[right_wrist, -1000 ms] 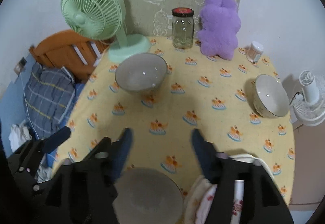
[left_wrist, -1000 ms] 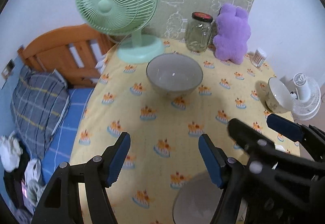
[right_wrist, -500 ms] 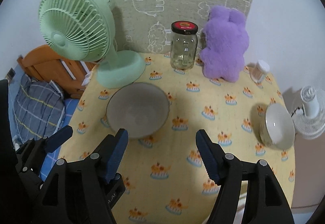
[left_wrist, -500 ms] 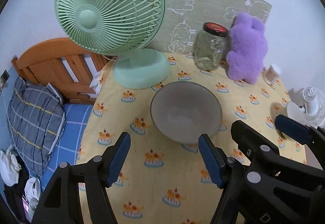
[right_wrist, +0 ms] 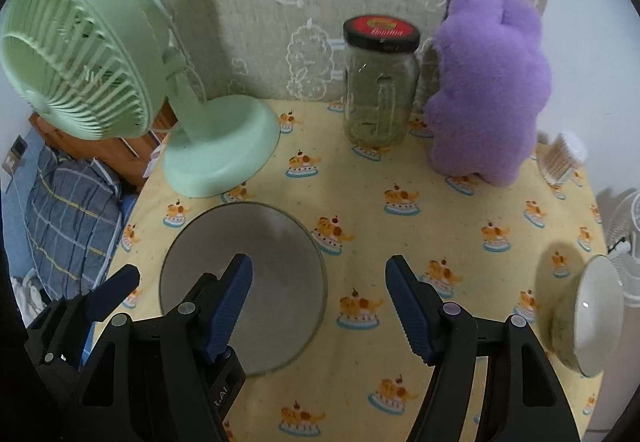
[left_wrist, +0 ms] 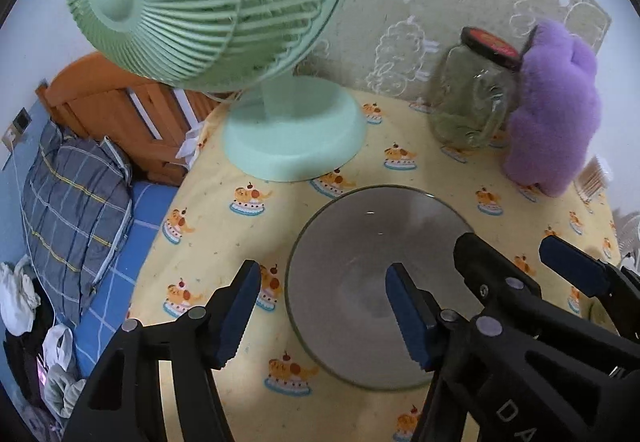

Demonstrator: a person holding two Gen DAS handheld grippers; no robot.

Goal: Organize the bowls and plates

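Your left claw (left_wrist: 320,306), jaws closing, straddles the near rim of the wide grey glass bowl (left_wrist: 376,282) on the yellow-clothed bench (left_wrist: 208,242), your right claw (right_wrist: 318,306) released beside it; a shallow pinch could let the slick rim slip.

You see a smoky, glossy glass bowl (left_wrist: 372,282) on the desk's matt printed cloth (right_wrist: 440,226), a smooth plastic fan (left_wrist: 208,1), a clear glass jar (right_wrist: 380,97), fuzzy purple plush (right_wrist: 488,89) and a glazed ceramic bowl (right_wrist: 596,314).
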